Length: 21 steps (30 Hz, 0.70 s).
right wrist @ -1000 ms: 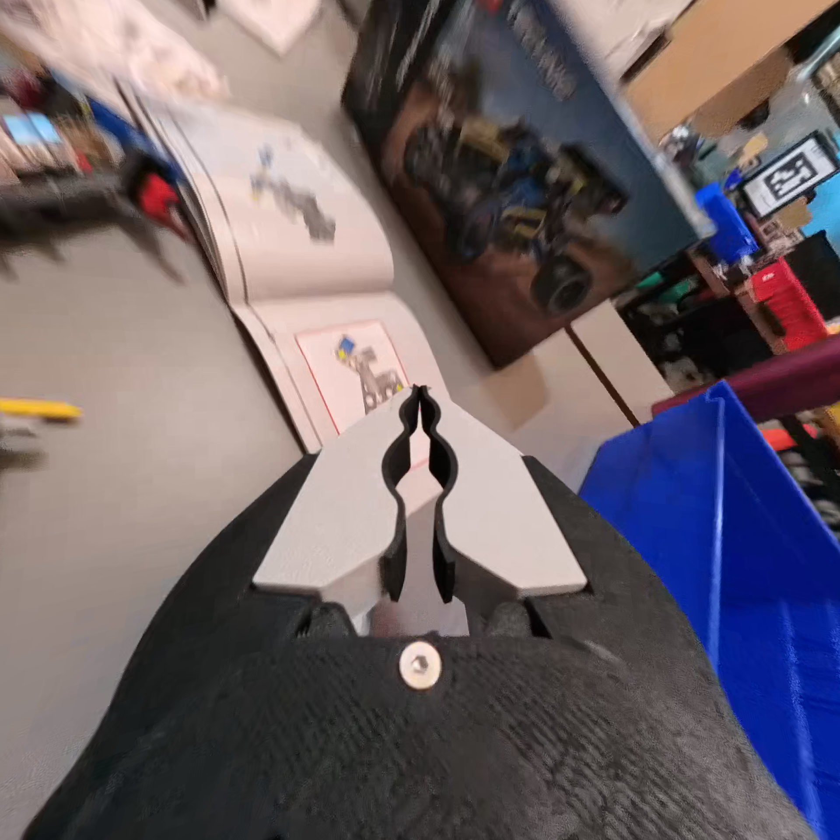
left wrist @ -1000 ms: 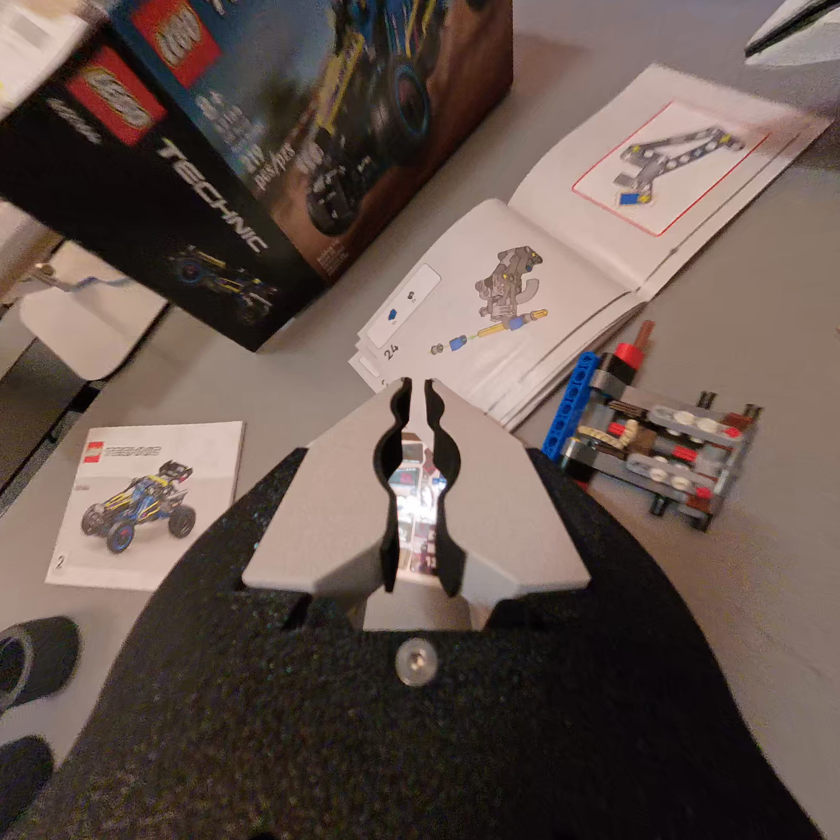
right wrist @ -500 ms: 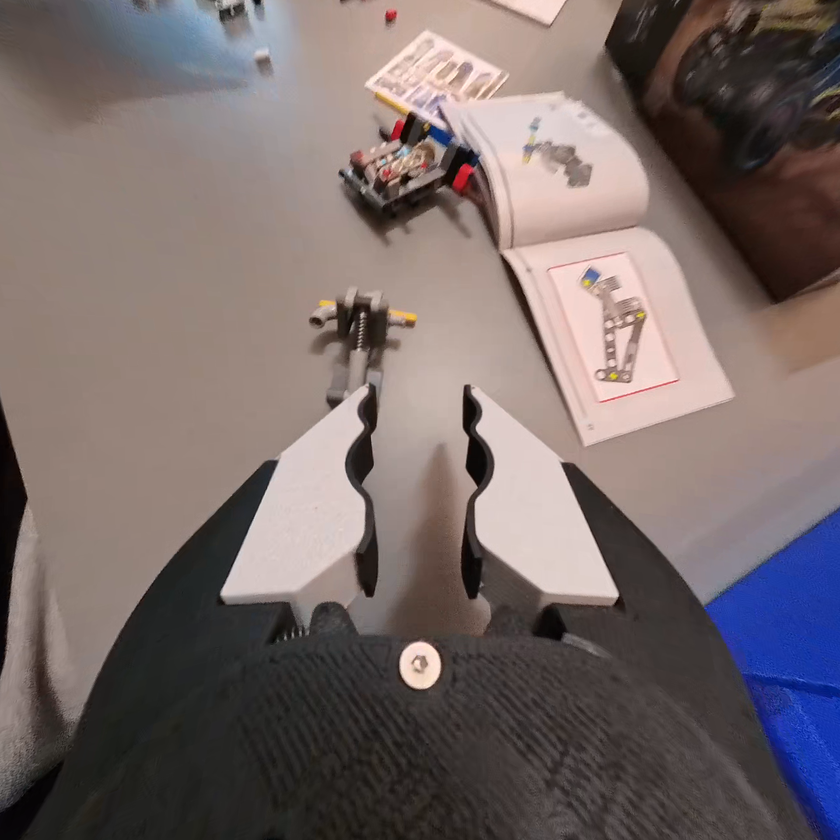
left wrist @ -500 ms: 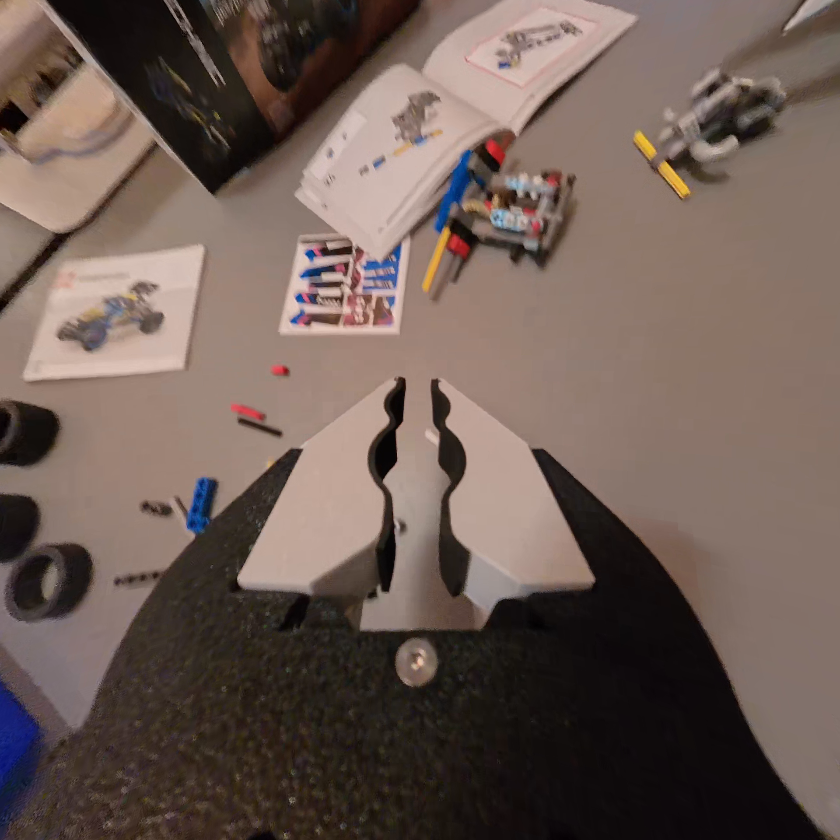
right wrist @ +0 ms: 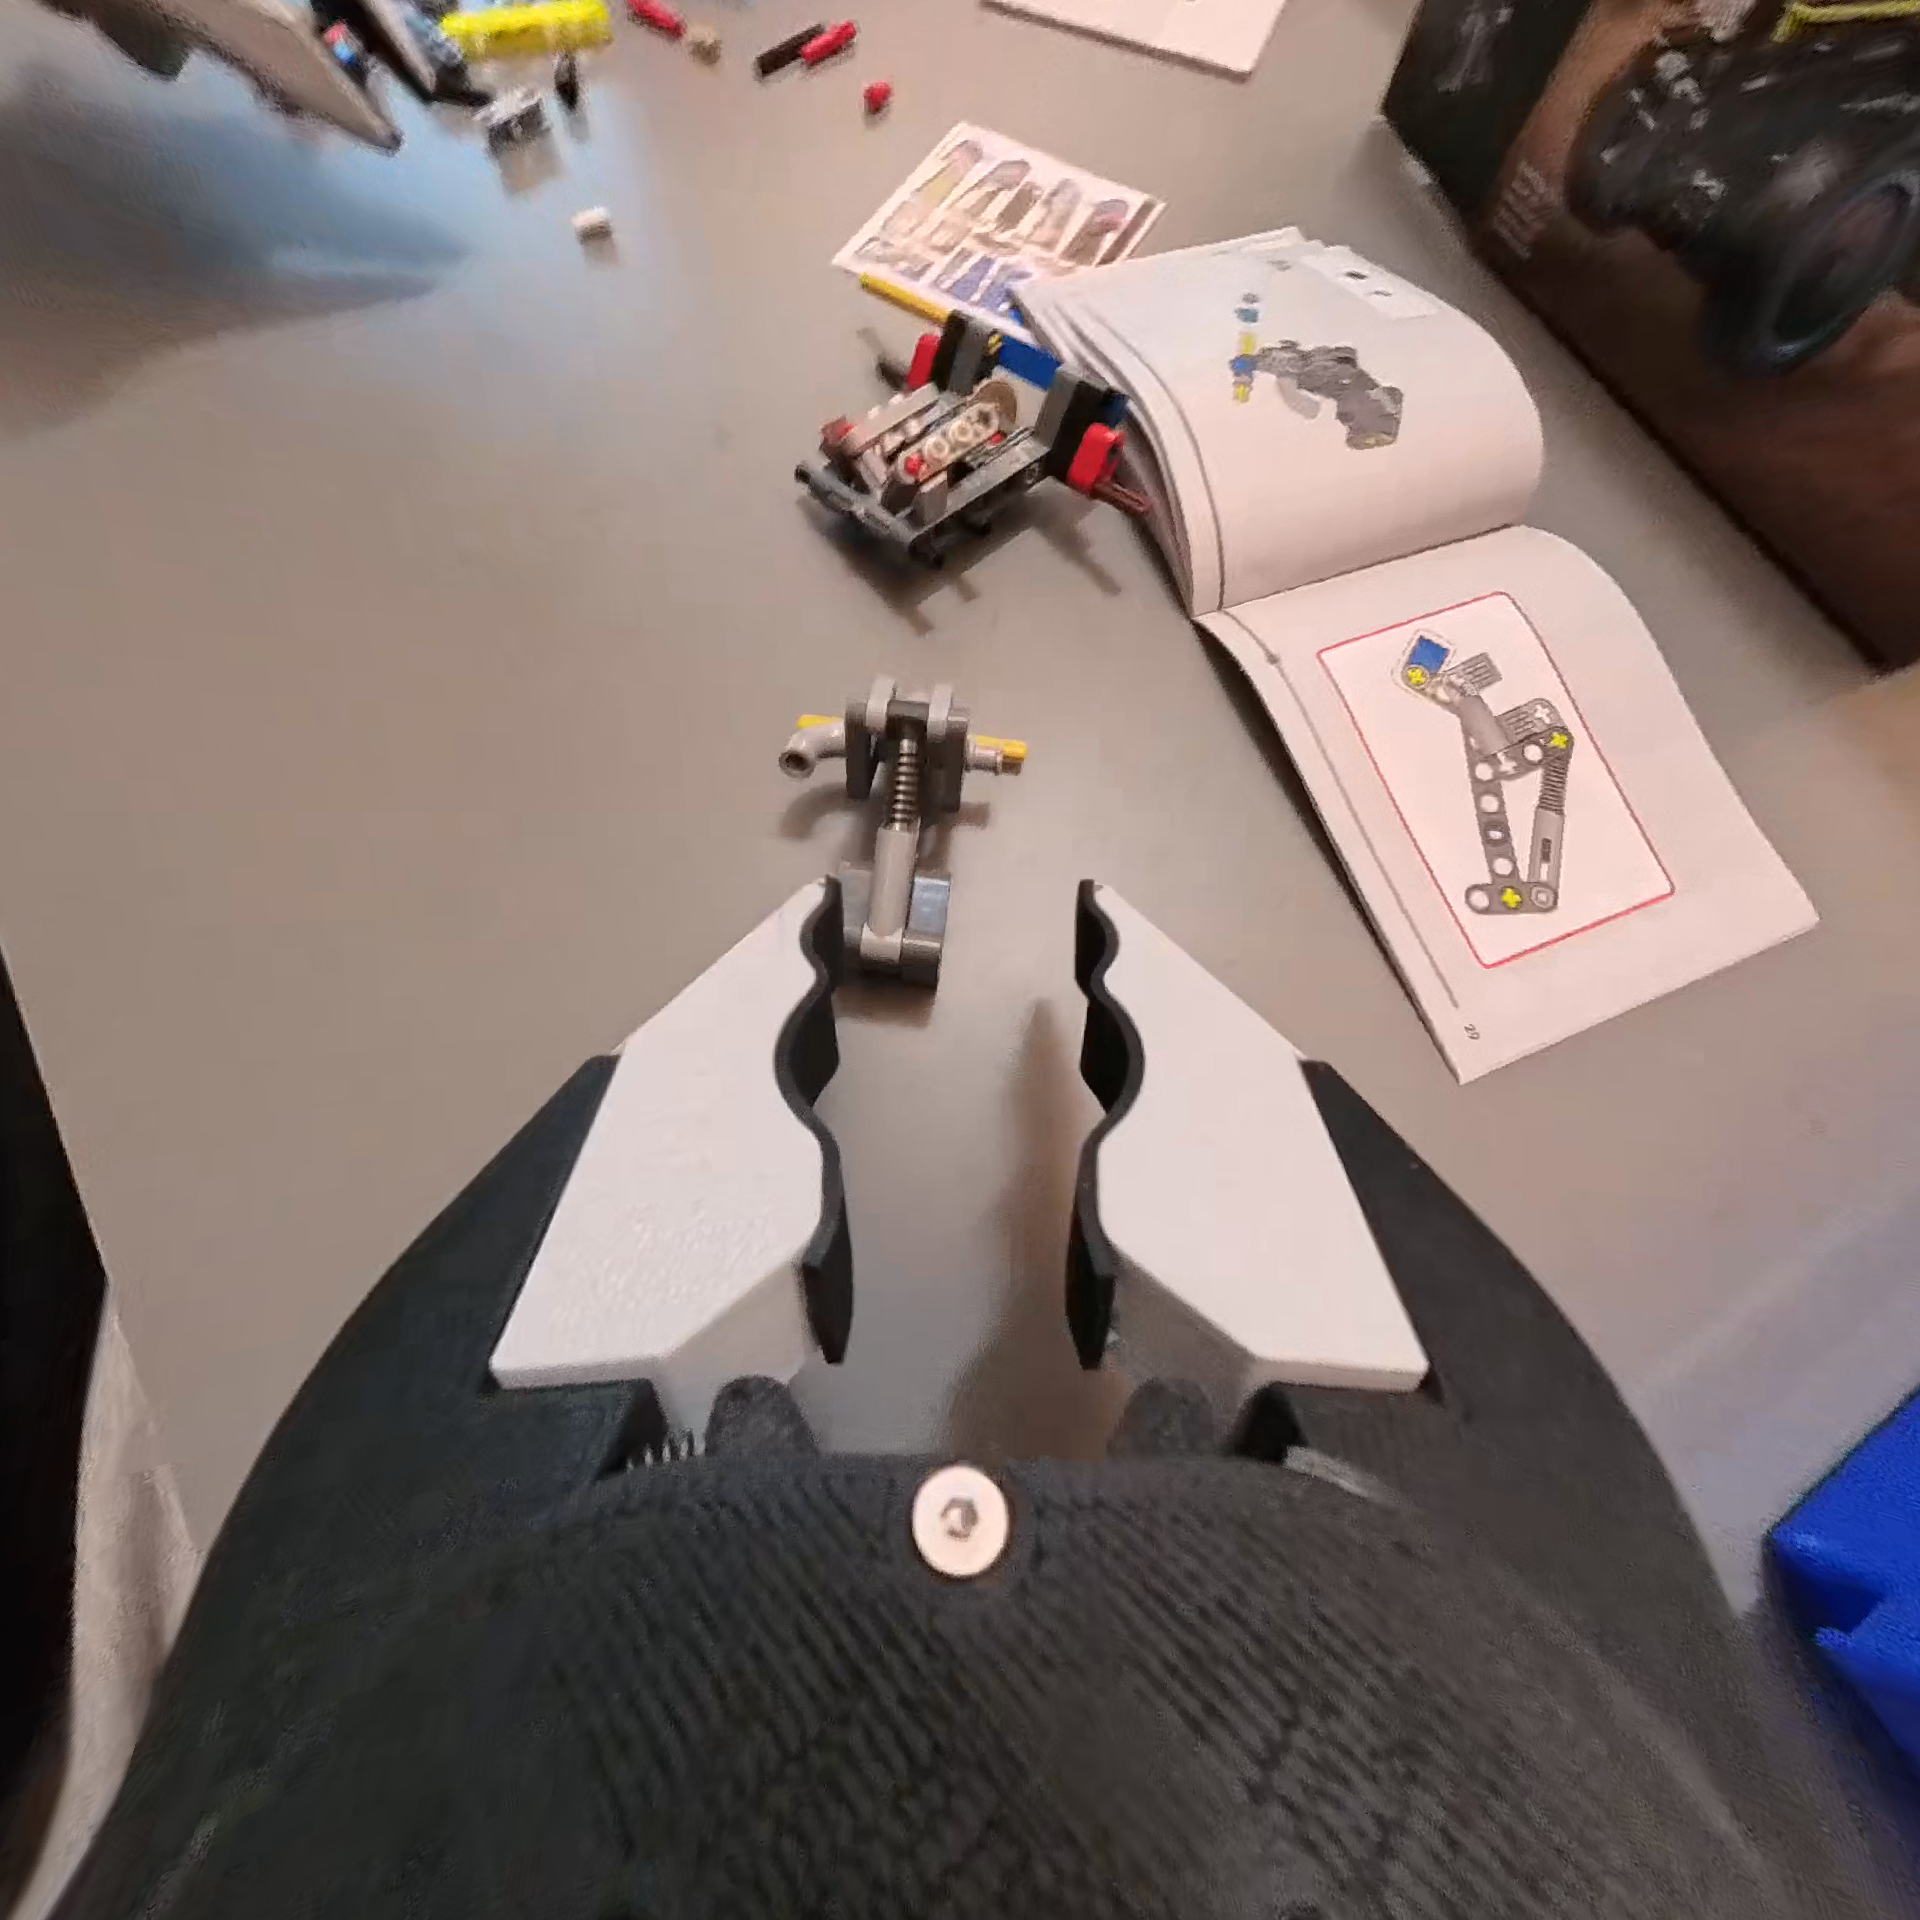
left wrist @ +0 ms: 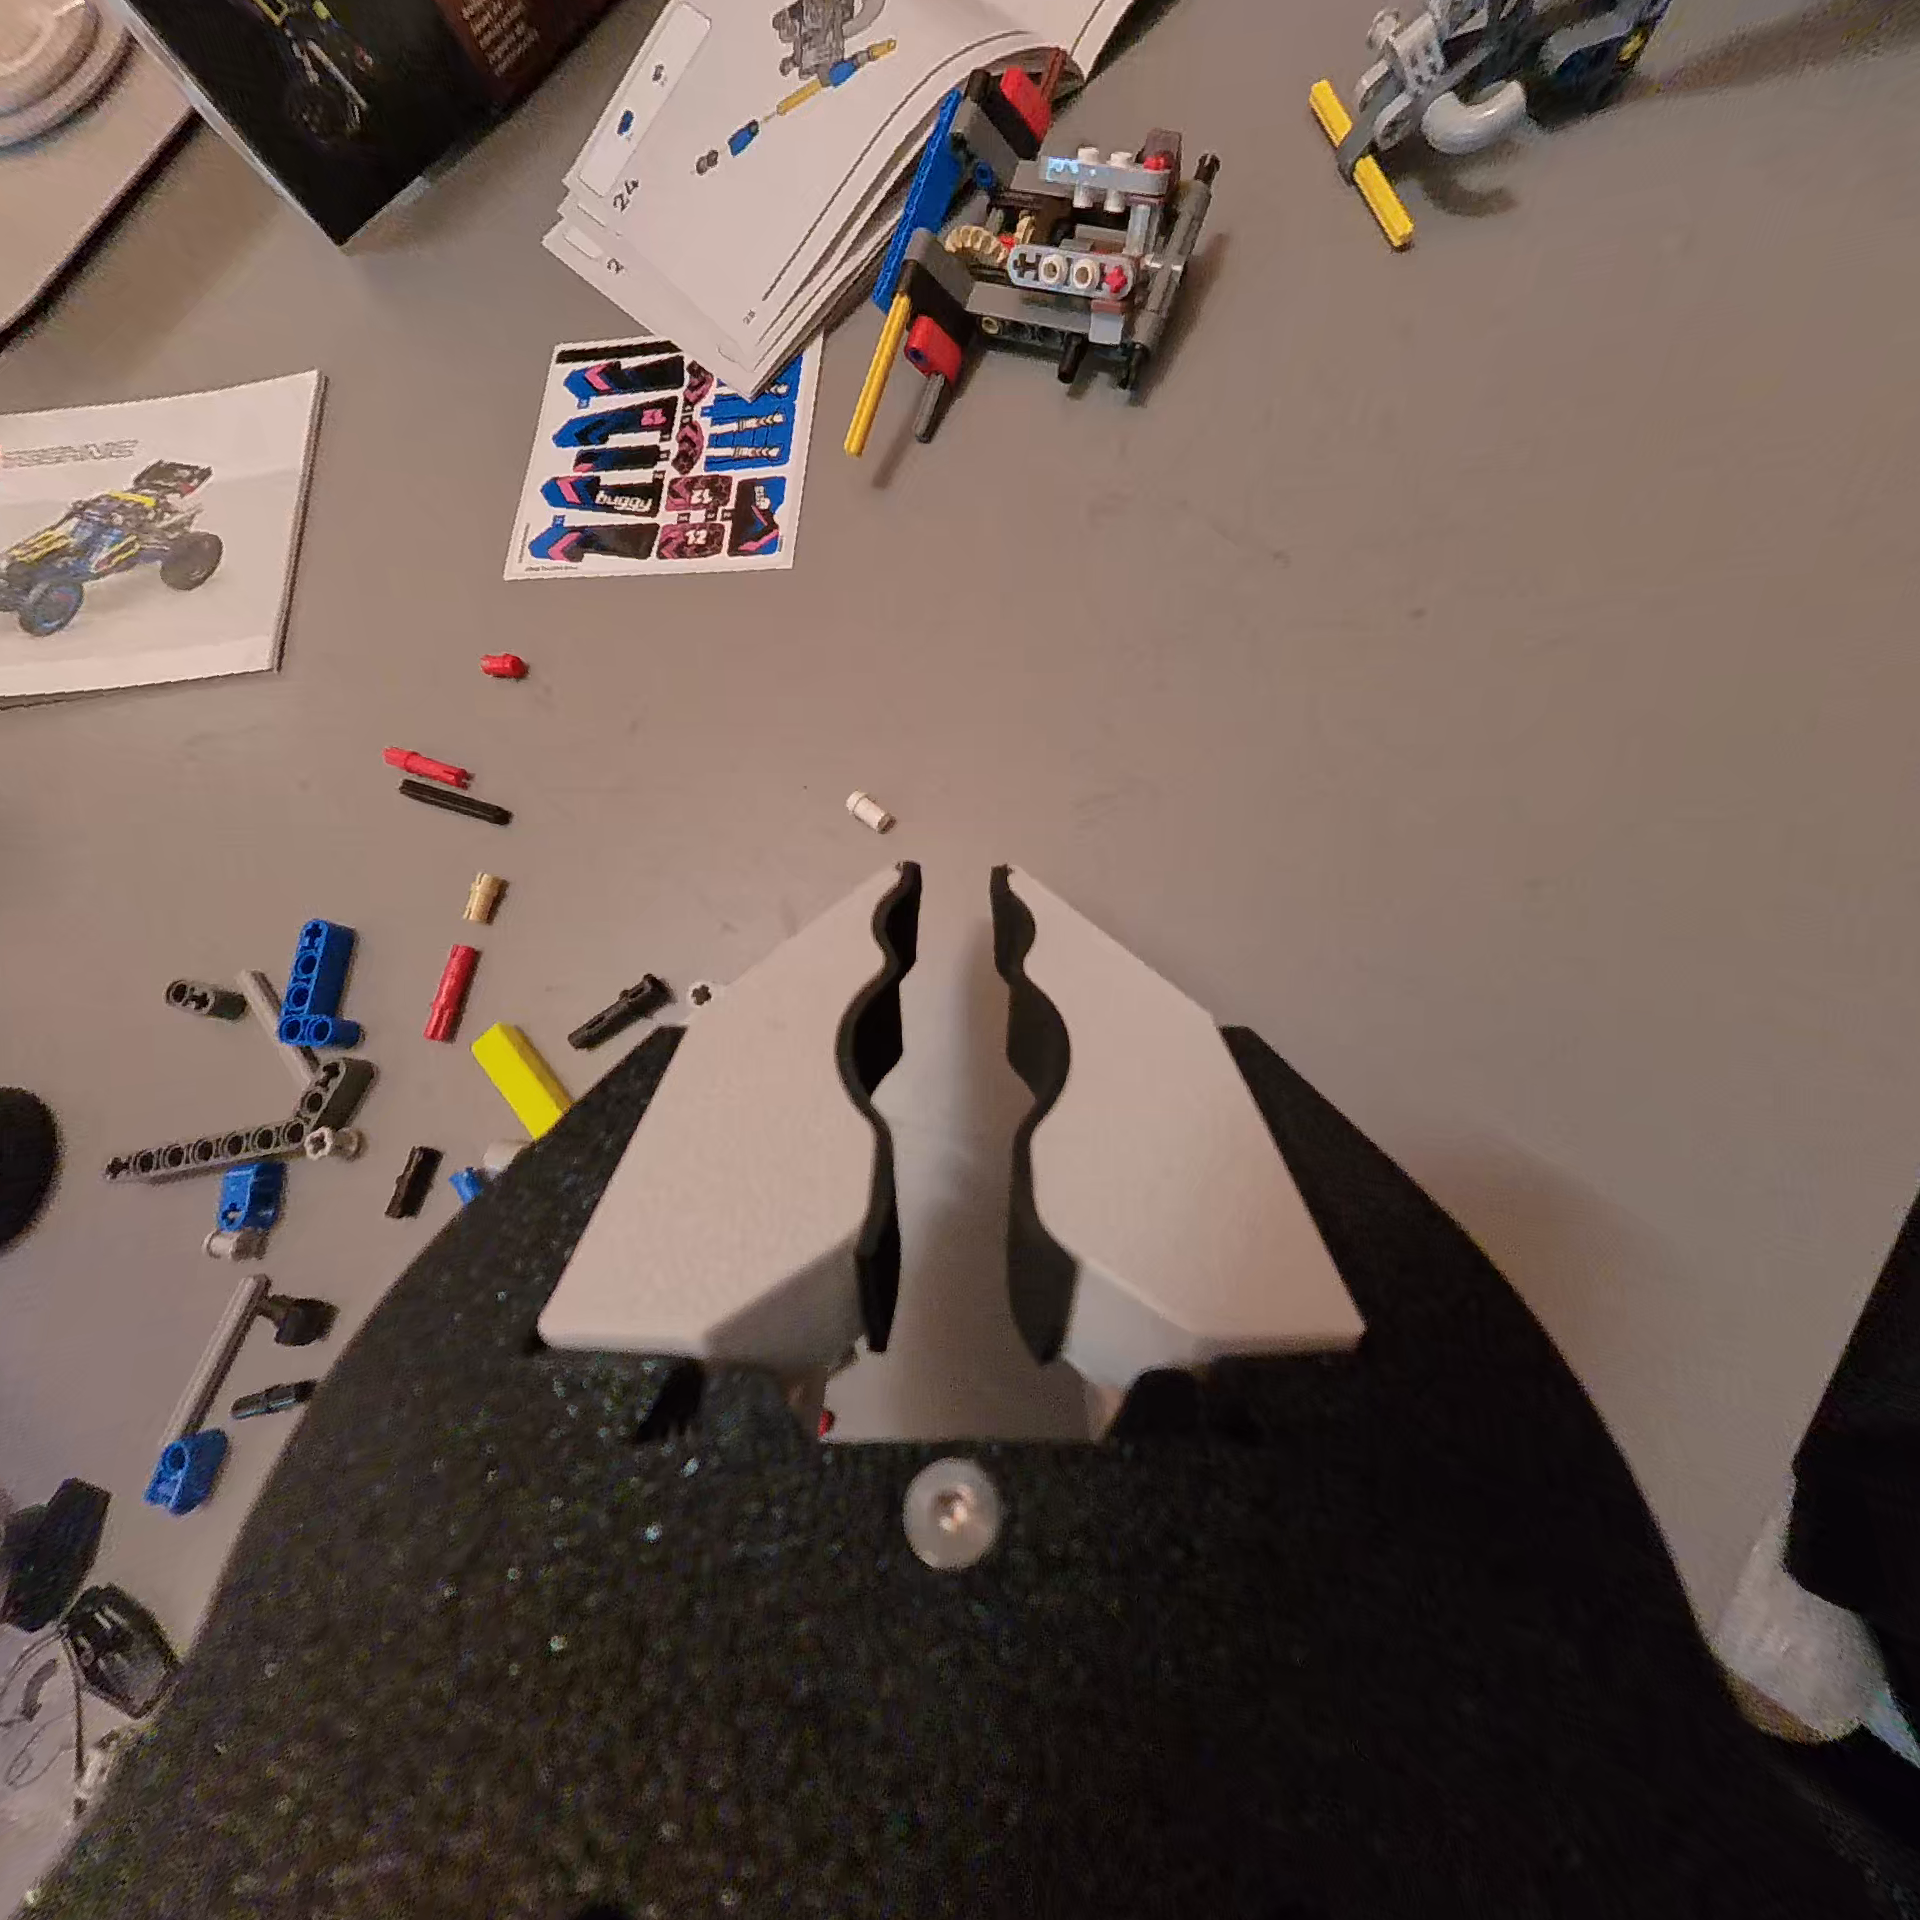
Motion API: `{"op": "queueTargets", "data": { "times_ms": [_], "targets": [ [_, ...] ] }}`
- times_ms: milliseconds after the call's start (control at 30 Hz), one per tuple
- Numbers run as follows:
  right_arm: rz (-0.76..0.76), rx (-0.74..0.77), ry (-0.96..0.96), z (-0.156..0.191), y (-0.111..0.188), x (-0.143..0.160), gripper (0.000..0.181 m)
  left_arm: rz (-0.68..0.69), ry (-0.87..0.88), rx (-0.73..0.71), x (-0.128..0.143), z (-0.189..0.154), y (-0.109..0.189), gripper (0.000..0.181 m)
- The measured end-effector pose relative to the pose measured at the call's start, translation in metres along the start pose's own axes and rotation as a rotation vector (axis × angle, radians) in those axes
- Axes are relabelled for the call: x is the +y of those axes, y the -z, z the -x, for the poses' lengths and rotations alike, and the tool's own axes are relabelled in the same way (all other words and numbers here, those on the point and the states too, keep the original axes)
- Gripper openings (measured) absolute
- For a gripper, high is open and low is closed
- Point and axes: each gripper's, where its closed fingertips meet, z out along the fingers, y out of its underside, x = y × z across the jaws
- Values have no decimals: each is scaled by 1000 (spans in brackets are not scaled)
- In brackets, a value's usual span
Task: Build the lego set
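Note:
My right gripper (right wrist: 956, 894) is open and empty. The near end of a grey spring sub-assembly with a yellow axle (right wrist: 894, 821) lies on the table between its fingertips, close to the left finger. The same piece shows at the top right of the left wrist view (left wrist: 1455, 94). A part-built chassis (right wrist: 956, 447) sits beyond it, against the open instruction booklet (right wrist: 1351, 499). My left gripper (left wrist: 953, 873) is slightly open and empty over bare table, just short of a small white piece (left wrist: 869, 810). The chassis (left wrist: 1049, 249) is far ahead of it.
Loose bricks, pins and beams (left wrist: 312, 1039) are scattered left of my left gripper, with a tyre (left wrist: 21, 1164) at the edge. A sticker sheet (left wrist: 665, 468), a second booklet (left wrist: 145, 540) and the set's box (right wrist: 1714, 260) lie farther off. A blue bin (right wrist: 1849, 1621) stands at the near right. One gripper's finger ends stand about 25 cm off the other's. The small white piece (left wrist: 869, 810) is about 4 cm from my left fingertips. It turns up in the right wrist view (right wrist: 591, 217) as well.
Both grippers have pulled back from the box and booklet toward the near side of the table. The right gripper went from shut to open and now straddles the spring sub-assembly's end.

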Motion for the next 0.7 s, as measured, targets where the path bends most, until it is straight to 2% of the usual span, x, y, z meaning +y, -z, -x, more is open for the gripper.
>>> {"op": "queueTargets", "data": {
  "times_ms": [133,233,300,700],
  "targets": [
    [21,18,-4,9,-13,3,42,-4,-4,4,-1,-2,-3,11],
    [42,26,34,9,-21,7,25,-11,-11,6,-3,-3,-4,11],
    [35,6,75,11,-21,7,23,-16,-17,8,-4,-3,-5,11],
    [-65,-264,298,20,-27,-1,22,-99,-48,70,-23,-17,-19,10]
  ]
}}
